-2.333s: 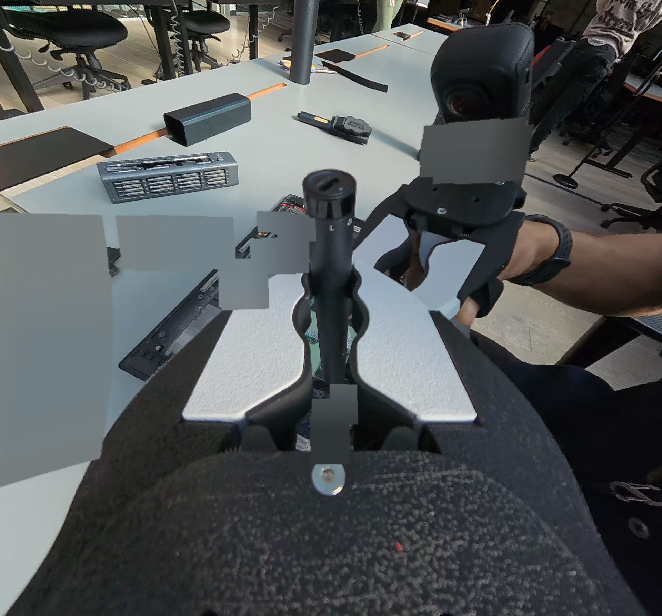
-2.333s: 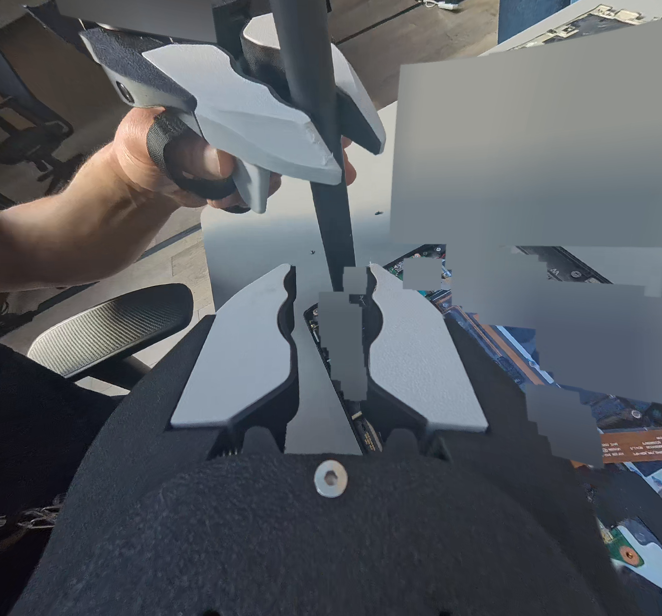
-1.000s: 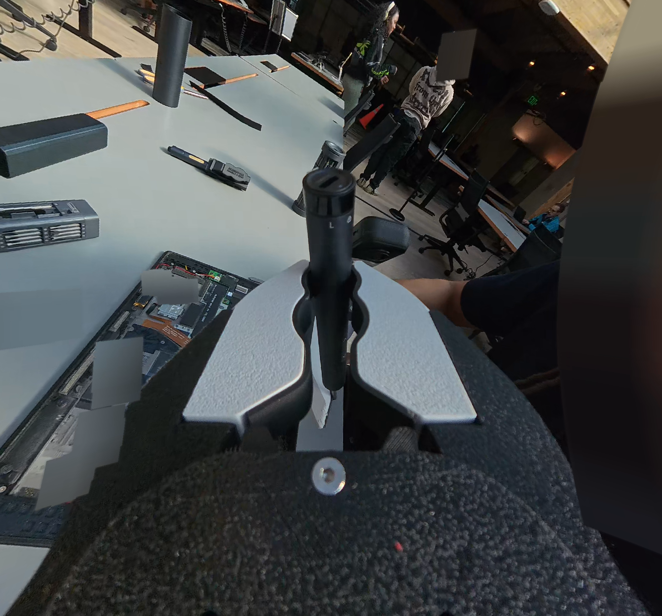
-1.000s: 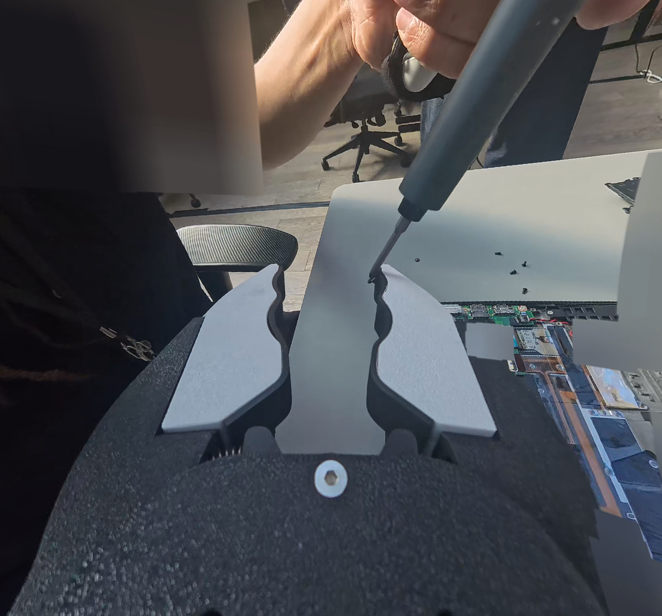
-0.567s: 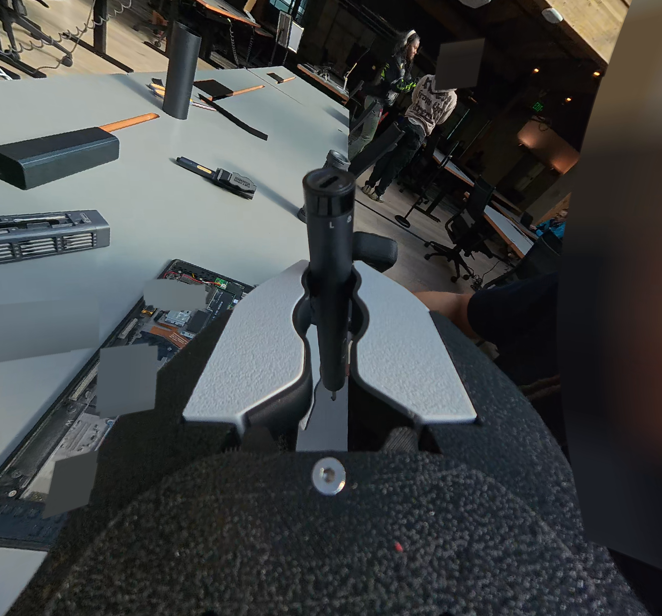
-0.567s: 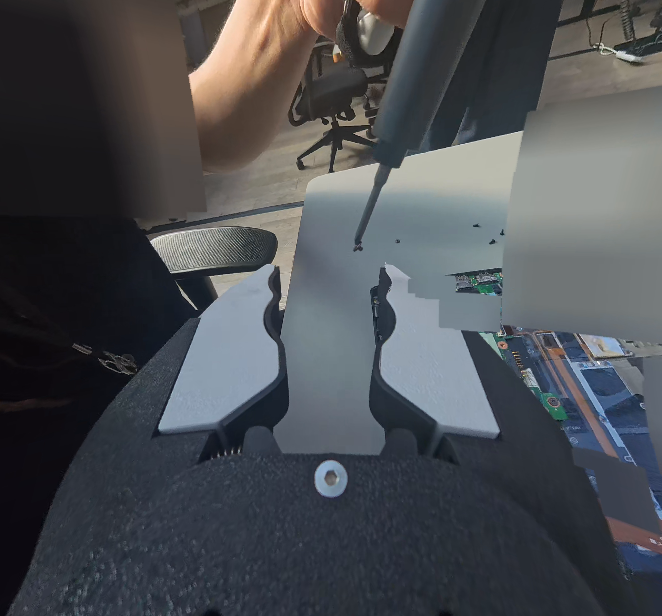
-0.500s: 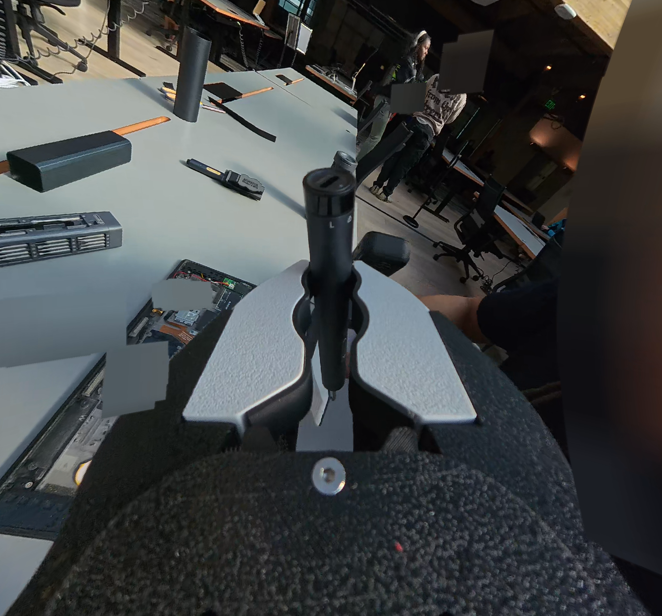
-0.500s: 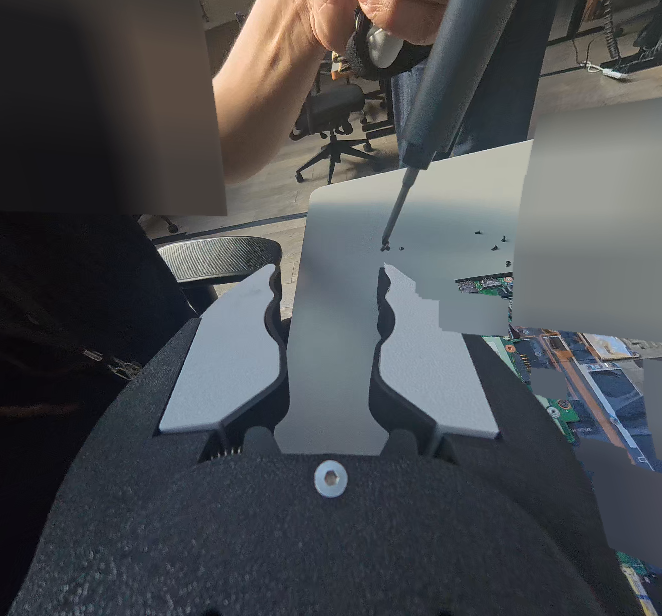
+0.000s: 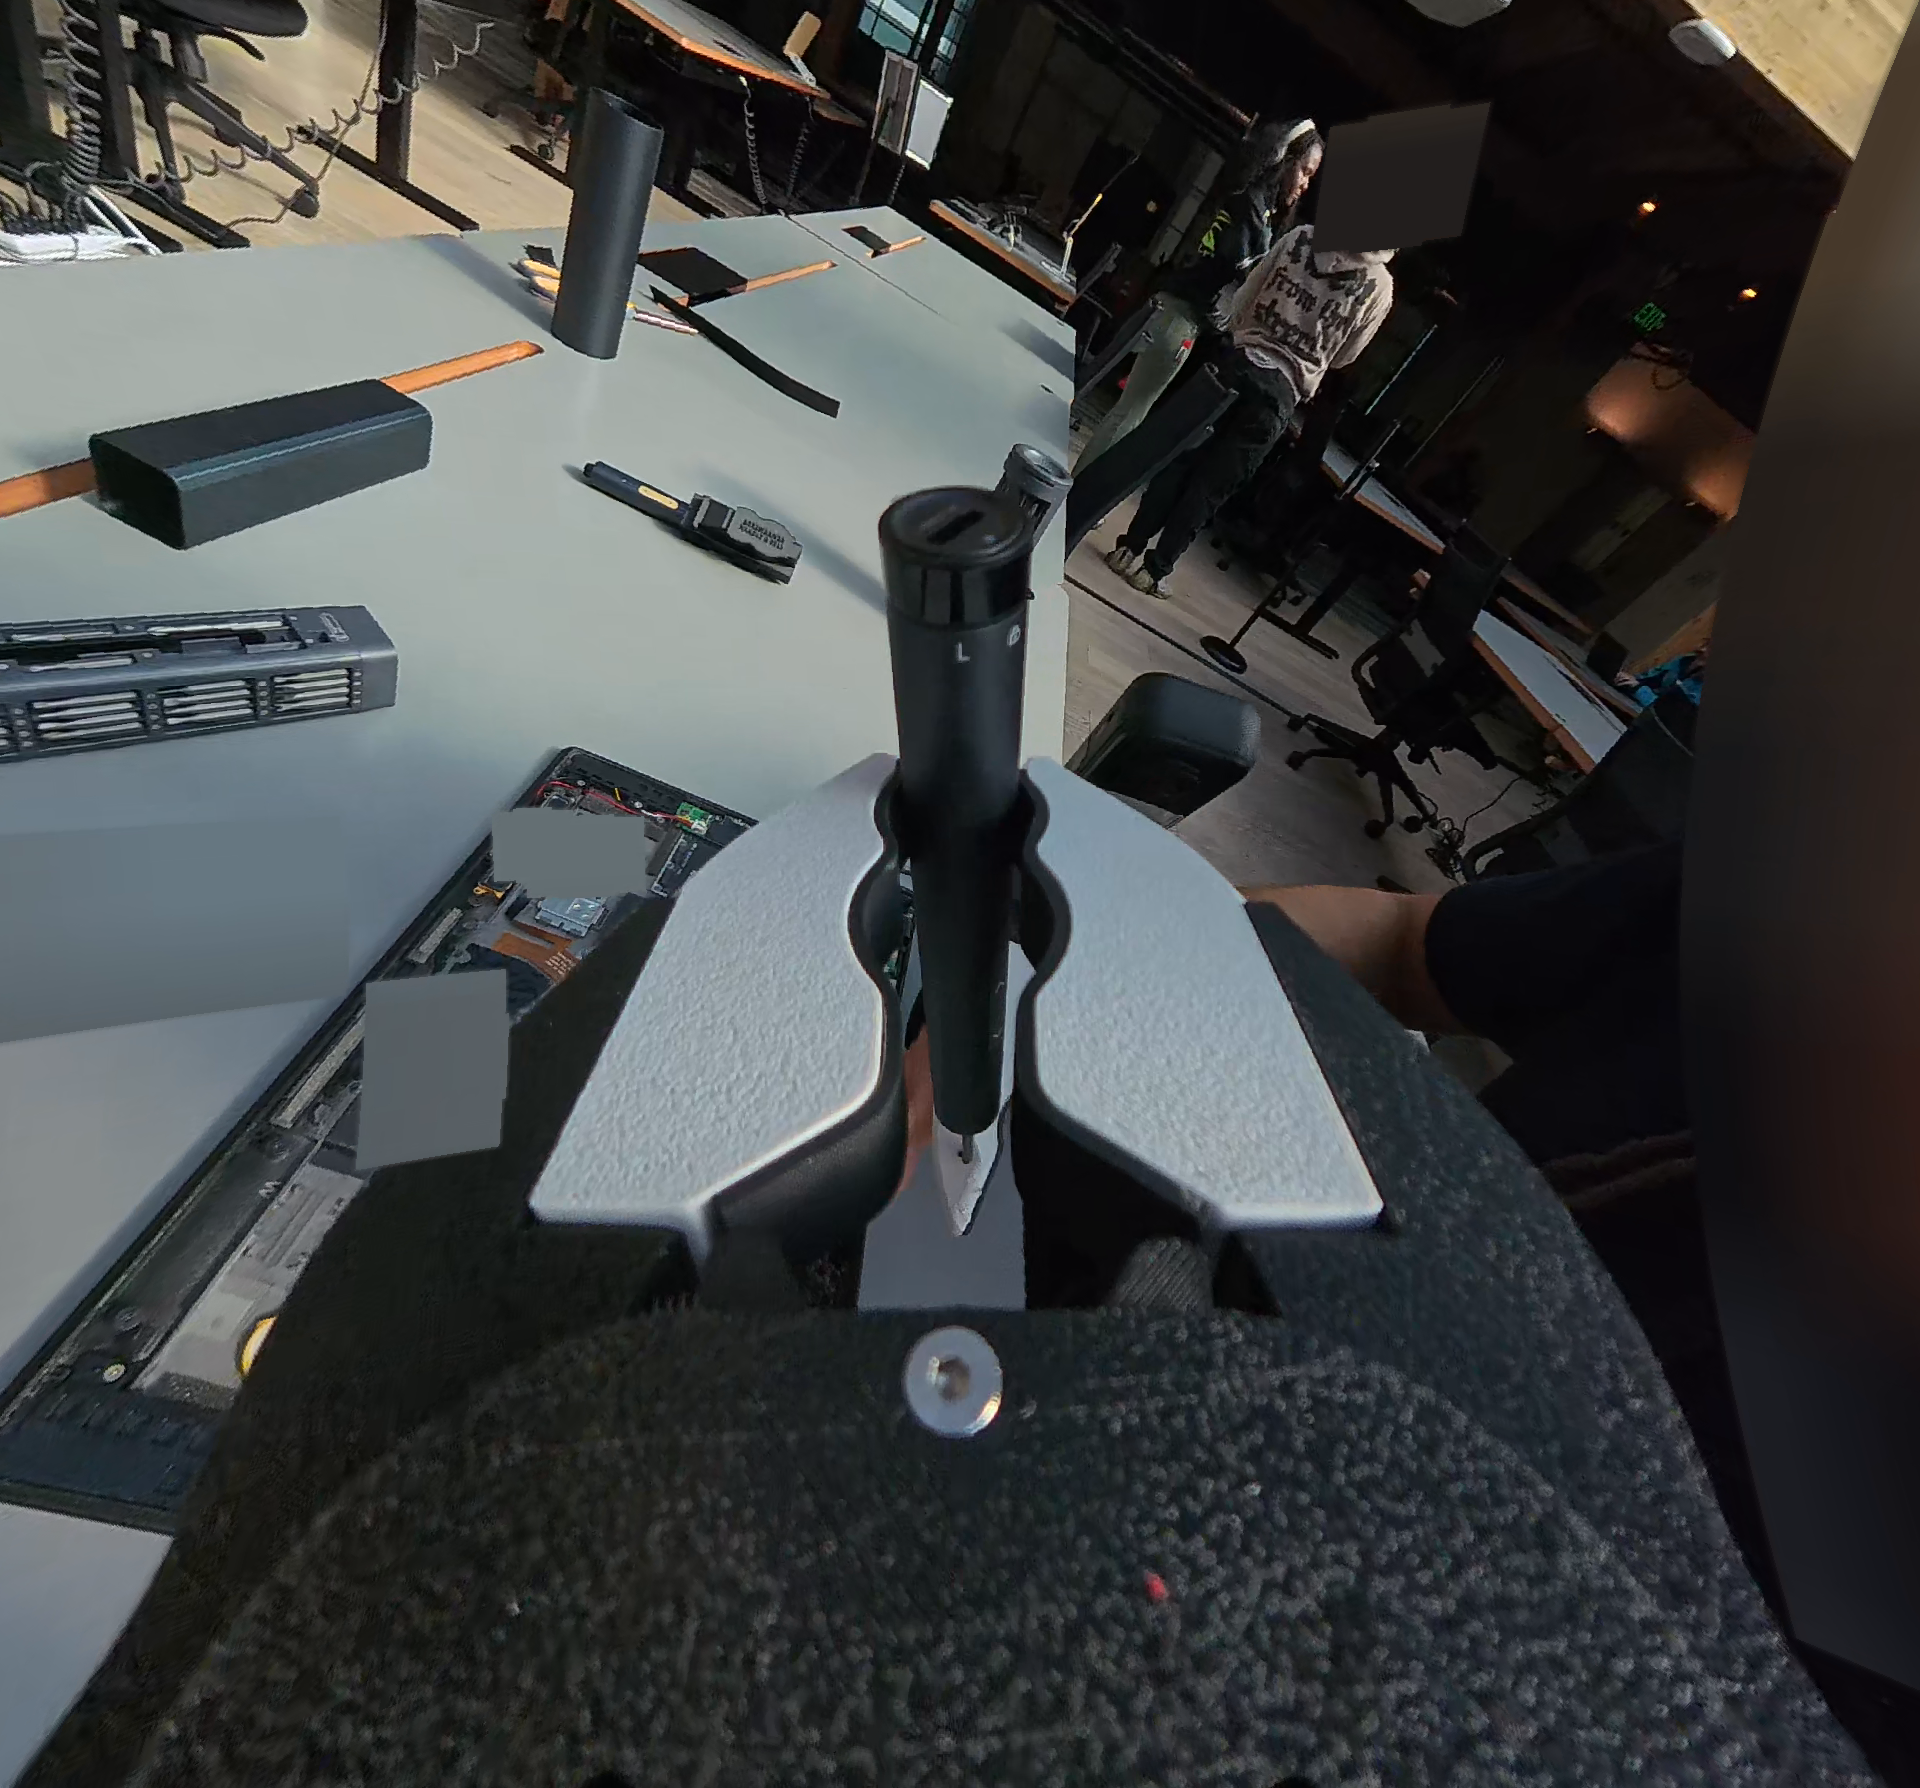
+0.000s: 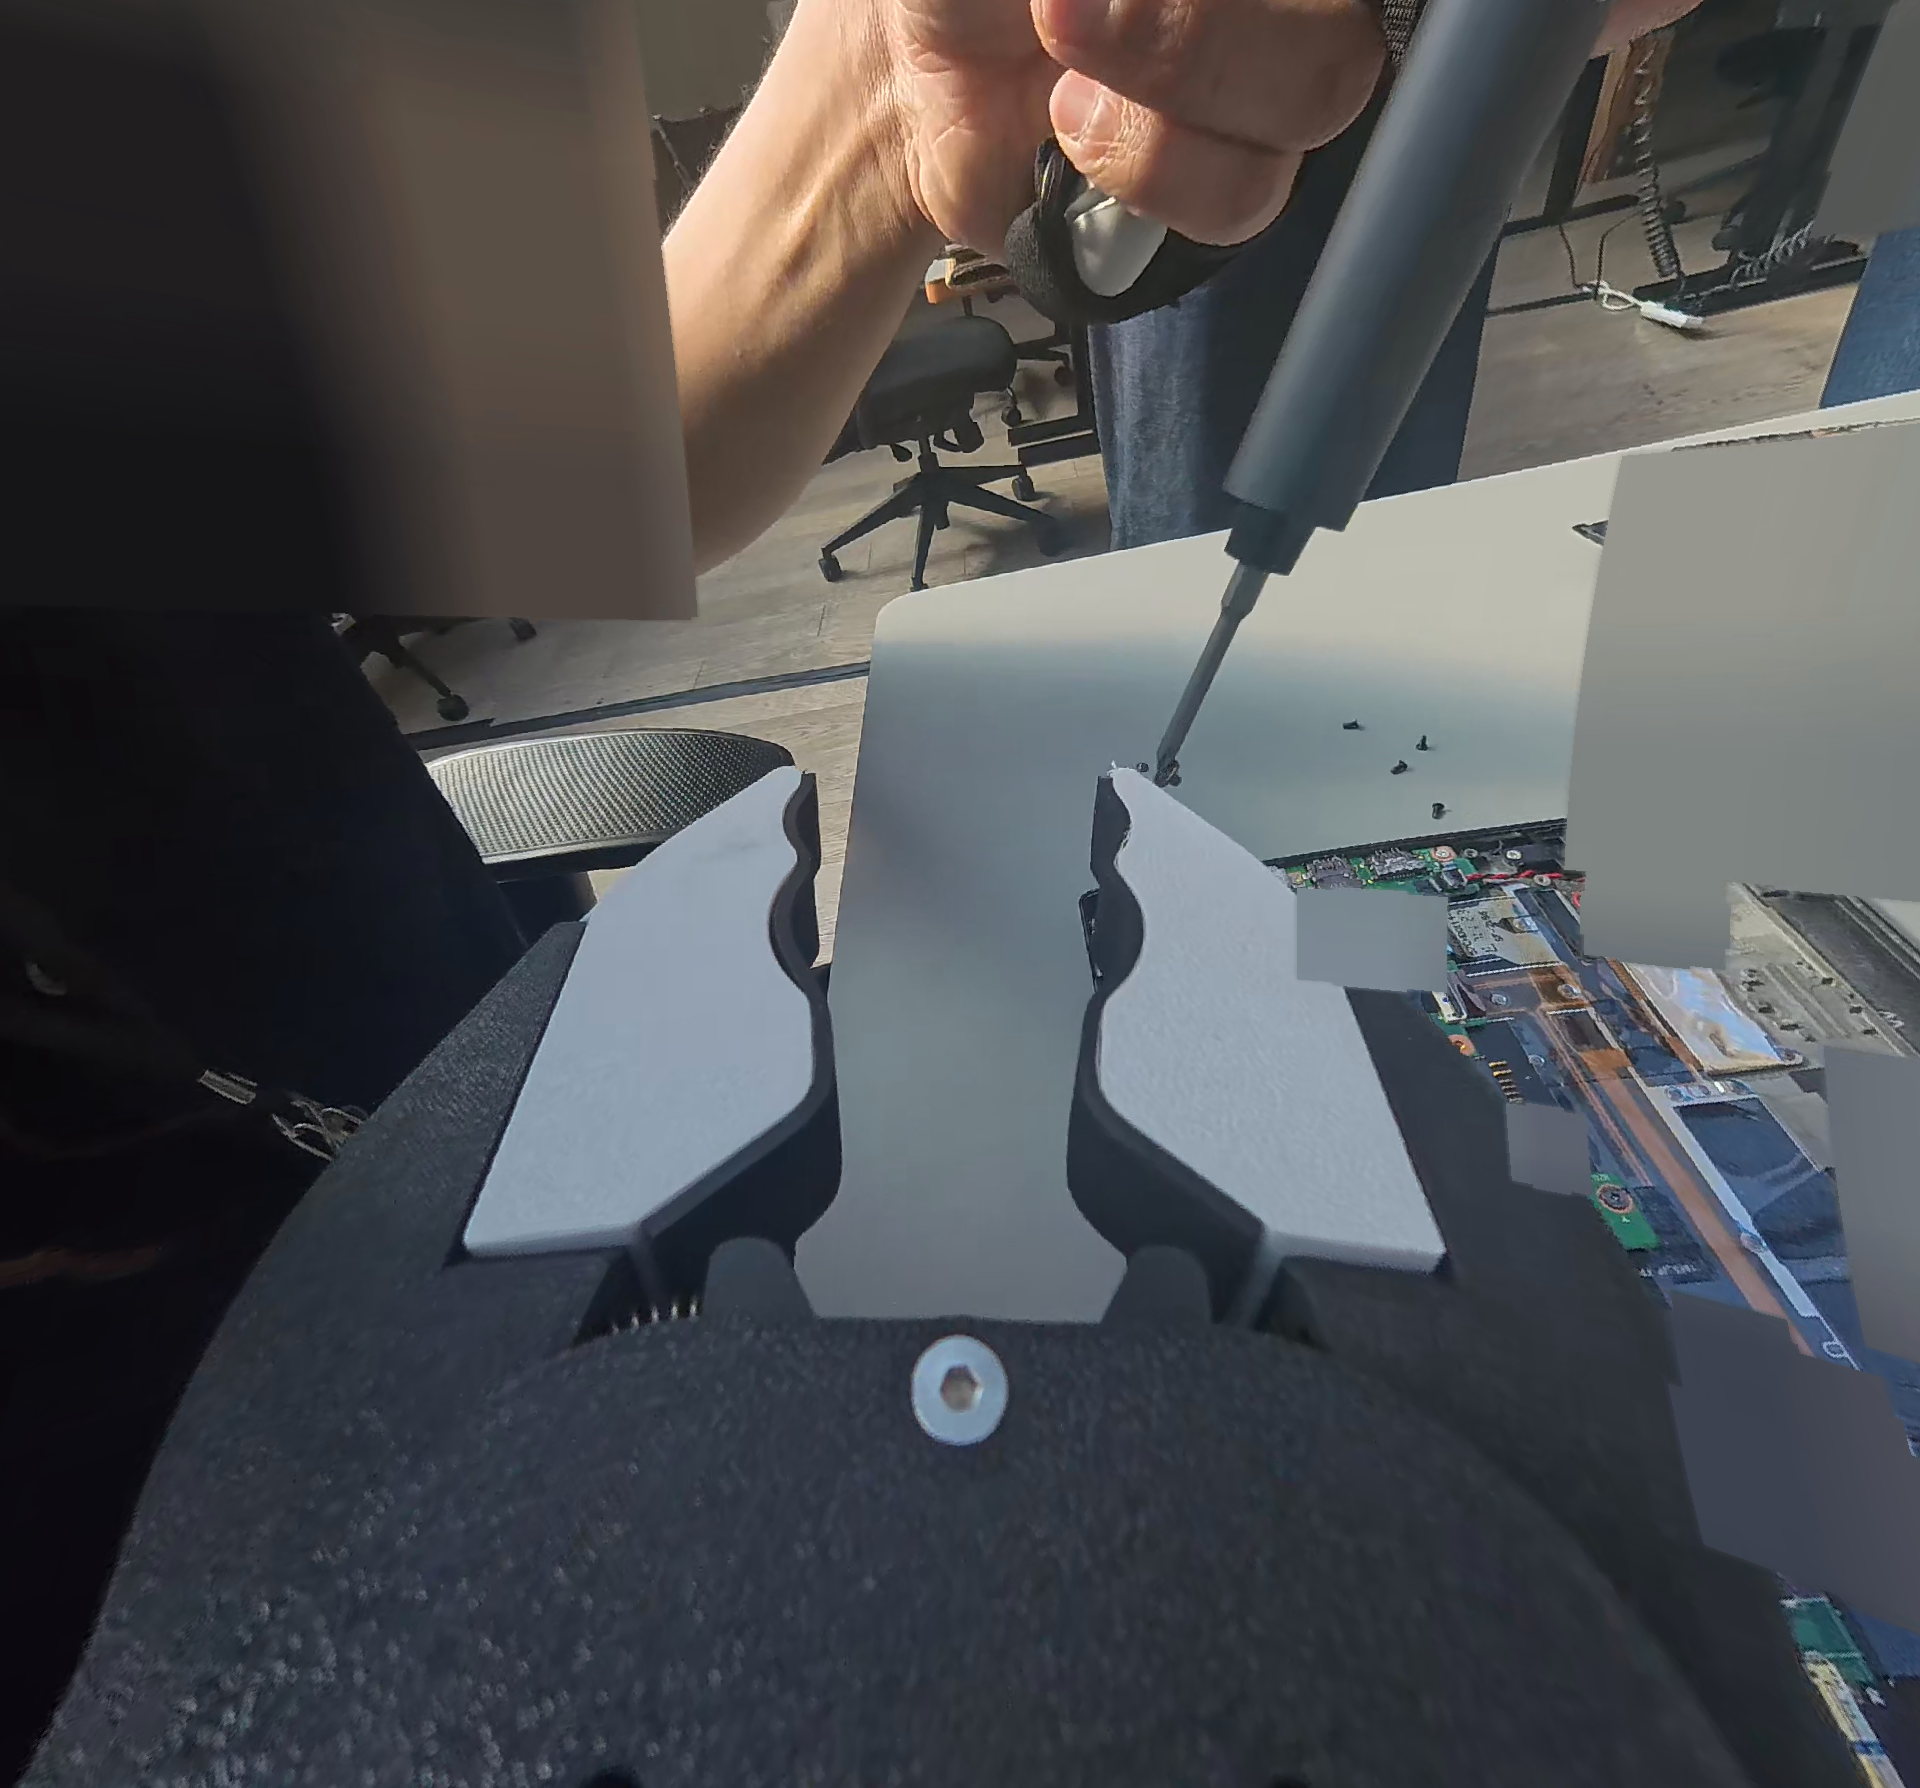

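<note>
Grey bench with rounded corner. On it: opened laptop chassis with circuit boards exposed, near the front edge; dark vented bit case at left; dark rectangular box beyond it; small black tool with yellow mark mid-bench; upright dark cylinder farther back, black strip just beside it. Right wrist view: same bench, several loose black screws scattered on it beside the laptop chassis.
</note>
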### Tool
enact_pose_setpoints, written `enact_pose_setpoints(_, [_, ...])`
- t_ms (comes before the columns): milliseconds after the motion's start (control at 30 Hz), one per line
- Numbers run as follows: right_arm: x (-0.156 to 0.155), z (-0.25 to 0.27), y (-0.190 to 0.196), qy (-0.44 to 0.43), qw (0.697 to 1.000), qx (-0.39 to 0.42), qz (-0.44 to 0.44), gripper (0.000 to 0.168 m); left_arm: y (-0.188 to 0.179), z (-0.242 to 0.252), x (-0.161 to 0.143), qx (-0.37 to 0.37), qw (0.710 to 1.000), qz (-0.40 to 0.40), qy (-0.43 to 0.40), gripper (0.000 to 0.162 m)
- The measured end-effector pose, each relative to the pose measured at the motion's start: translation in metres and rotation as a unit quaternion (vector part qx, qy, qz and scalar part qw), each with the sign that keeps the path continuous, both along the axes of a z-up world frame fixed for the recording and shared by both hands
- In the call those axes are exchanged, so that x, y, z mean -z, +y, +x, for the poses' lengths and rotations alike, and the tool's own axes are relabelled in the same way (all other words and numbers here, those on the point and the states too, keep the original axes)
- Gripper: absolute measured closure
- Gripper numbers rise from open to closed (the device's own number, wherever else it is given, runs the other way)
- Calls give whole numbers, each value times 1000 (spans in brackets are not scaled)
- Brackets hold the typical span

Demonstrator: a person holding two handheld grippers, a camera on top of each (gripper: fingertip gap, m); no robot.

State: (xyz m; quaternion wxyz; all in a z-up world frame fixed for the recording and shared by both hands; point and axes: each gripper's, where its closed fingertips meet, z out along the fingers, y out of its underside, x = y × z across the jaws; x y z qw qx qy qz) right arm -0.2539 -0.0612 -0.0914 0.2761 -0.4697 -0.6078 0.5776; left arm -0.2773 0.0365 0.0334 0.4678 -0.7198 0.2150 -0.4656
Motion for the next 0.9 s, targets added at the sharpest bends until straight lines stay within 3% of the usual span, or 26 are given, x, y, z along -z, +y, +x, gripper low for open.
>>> enact_pose_setpoints(333, [-1, 3, -5, -7, 1000, -12, -2, 117, 1, -1, -1, -1, 1000, 1, 0, 145])
enact_pose_setpoints(467, [10, 3, 12, -23, 999, 29, 0, 114, -1, -2, -3, 7, 1000, -3, -9, 145])
enact_pose_setpoints(600, [-4, 1, 16, 16, 999, 49, -5, 109, -2, -1, -1, 8, 1000, -8, -6, 145])
enact_pose_setpoints(900, [-3, 1, 10, 5, 999, 42, -2, 105, 1, -3, 0, -1, 1000, -4, 0, 145])
